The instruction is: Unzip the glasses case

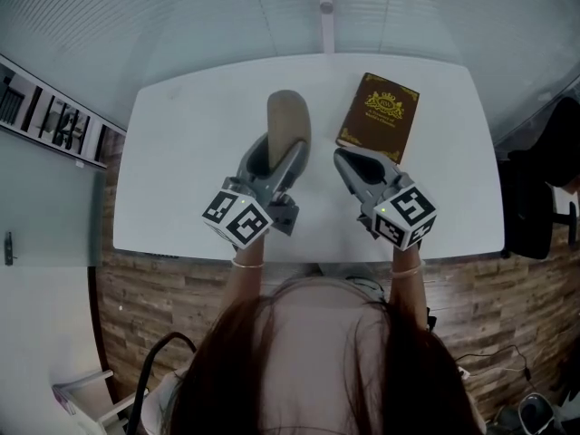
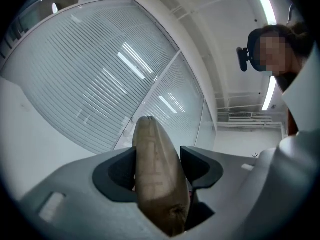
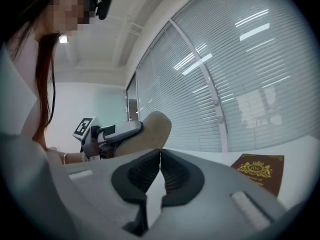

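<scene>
A beige, oblong glasses case (image 1: 288,120) is held above the white table, and my left gripper (image 1: 276,157) is shut on its near end. In the left gripper view the case (image 2: 157,179) stands on edge between the two dark pads and sticks out past them. My right gripper (image 1: 343,157) hovers just right of the case, apart from it. Its jaws (image 3: 160,154) meet with nothing between them. The right gripper view shows the case (image 3: 150,131) and the left gripper (image 3: 112,133) off to the left. I cannot make out the zip or its pull.
A brown book with a gold crest (image 1: 379,116) lies on the white table (image 1: 190,152), at the back right, close to my right gripper. Slatted glass walls stand behind the table. A dark chair (image 1: 535,198) is at the right edge.
</scene>
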The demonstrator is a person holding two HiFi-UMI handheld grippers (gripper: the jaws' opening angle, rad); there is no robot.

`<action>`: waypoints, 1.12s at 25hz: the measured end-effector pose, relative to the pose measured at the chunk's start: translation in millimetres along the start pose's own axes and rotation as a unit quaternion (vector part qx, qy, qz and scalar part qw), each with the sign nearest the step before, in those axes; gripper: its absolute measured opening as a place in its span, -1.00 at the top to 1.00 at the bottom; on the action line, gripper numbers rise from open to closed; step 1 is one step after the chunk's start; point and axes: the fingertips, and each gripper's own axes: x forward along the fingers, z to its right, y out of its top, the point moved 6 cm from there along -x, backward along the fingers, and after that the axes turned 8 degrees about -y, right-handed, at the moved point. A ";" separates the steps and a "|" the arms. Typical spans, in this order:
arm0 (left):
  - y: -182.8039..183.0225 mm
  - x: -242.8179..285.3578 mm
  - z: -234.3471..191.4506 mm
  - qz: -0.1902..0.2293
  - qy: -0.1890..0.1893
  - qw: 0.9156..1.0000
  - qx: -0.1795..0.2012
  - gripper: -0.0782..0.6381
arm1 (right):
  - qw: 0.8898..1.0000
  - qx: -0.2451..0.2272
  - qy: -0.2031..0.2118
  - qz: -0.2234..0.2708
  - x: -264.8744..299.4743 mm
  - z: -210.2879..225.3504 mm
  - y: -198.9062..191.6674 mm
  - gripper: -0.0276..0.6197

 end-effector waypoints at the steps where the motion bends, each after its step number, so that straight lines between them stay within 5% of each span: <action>1: 0.5 -2.5 1.2 -0.001 0.002 1.000 0.007 0.01 | 1.000 -0.004 -0.007 0.002 -0.8 -0.3 0.1 0.91; 28: 11.4 -90.9 34.4 -0.043 0.049 0.990 0.129 0.01 | 0.993 -0.060 -0.099 0.024 -31.8 -64.8 10.8 0.91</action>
